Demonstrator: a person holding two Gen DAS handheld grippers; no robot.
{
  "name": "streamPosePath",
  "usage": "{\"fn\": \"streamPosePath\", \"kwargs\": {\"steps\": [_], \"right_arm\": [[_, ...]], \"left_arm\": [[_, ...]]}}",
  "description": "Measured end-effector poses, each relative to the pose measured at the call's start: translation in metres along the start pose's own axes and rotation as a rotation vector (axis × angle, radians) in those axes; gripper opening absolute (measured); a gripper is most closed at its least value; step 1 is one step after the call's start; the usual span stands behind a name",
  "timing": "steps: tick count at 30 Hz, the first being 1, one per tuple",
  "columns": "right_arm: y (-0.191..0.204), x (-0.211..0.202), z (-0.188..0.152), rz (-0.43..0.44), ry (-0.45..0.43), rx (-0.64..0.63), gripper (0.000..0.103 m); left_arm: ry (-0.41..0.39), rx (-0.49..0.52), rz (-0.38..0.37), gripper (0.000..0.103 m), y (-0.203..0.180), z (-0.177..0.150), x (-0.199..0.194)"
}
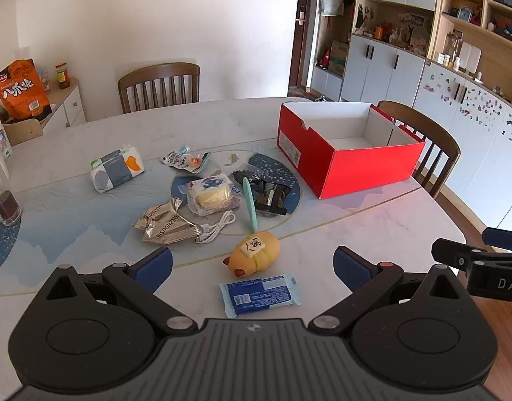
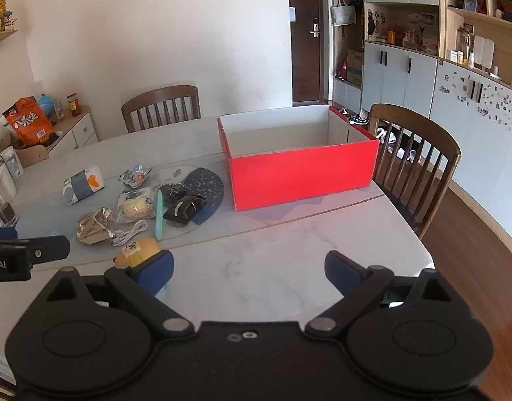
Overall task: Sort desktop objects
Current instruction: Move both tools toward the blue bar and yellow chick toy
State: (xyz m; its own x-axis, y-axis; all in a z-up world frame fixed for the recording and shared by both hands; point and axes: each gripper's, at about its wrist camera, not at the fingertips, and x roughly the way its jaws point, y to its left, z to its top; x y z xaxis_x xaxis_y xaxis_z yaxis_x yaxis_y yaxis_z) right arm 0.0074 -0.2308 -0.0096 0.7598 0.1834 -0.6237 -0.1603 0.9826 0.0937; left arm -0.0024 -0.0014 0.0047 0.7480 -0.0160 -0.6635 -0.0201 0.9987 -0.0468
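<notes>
Seen from the left wrist camera, the left tool [image 1: 252, 264] hangs over the near edge of the marble worktop [image 1: 373, 227] with its blue pads spread wide and nothing between them. Directly ahead lies a blue wrapped packet [image 1: 261, 293], and just beyond it a yellow plush toy [image 1: 254, 254] bearing a small tile with one Chinese character. Farther off sit a mint-green pen [image 1: 250, 205], a white cable [image 1: 217, 229], a silver foil packet [image 1: 165, 225] printed "REZHOUSHI", a clear-wrapped pastry [image 1: 210, 193], a dark wrapper [image 1: 269, 195] and a tissue pack [image 1: 117, 168]. The open red box [image 1: 349, 163] stands at the far right and looks empty. An orange snack bag [image 1: 20, 88] with large Chinese lettering stands on a side cabinet. The right tool's arm at the right edge shows "DAS".

The likely first step is a pick of the nearest packet: come down with the pads straddling its short sides, since the flat wrapper may slip.

From the right wrist camera, the right tool [image 2: 249, 269] is likewise wide open and empty, aimed at bare worktop before the red box. The plush toy peeks out behind its left pad. The left tool's body, at the left edge, reads "ot.AI".
</notes>
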Motion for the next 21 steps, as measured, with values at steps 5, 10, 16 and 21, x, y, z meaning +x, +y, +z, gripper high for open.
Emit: {"fn": "streamPosePath", "kwargs": {"steps": [5, 10, 16, 21], "right_arm": [[0.004, -0.001, 0.000, 0.010, -0.007, -0.013, 0.098], [0.006, 0.000, -0.001, 0.018, -0.009, -0.014, 0.098], [0.007, 0.000, -0.003, 0.027, -0.009, -0.007, 0.098], [0.011, 0.000, -0.003, 0.034, -0.020, -0.018, 0.098]], "left_arm": [[-0.008, 0.002, -0.007, 0.103, 0.000, 0.000, -0.001], [-0.018, 0.009, -0.011, 0.103, 0.001, 0.000, -0.002], [-0.032, 0.000, -0.016, 0.103, 0.003, -0.001, -0.003], [-0.046, 0.009, -0.020, 0.103, 0.002, -0.001, -0.004]]}}
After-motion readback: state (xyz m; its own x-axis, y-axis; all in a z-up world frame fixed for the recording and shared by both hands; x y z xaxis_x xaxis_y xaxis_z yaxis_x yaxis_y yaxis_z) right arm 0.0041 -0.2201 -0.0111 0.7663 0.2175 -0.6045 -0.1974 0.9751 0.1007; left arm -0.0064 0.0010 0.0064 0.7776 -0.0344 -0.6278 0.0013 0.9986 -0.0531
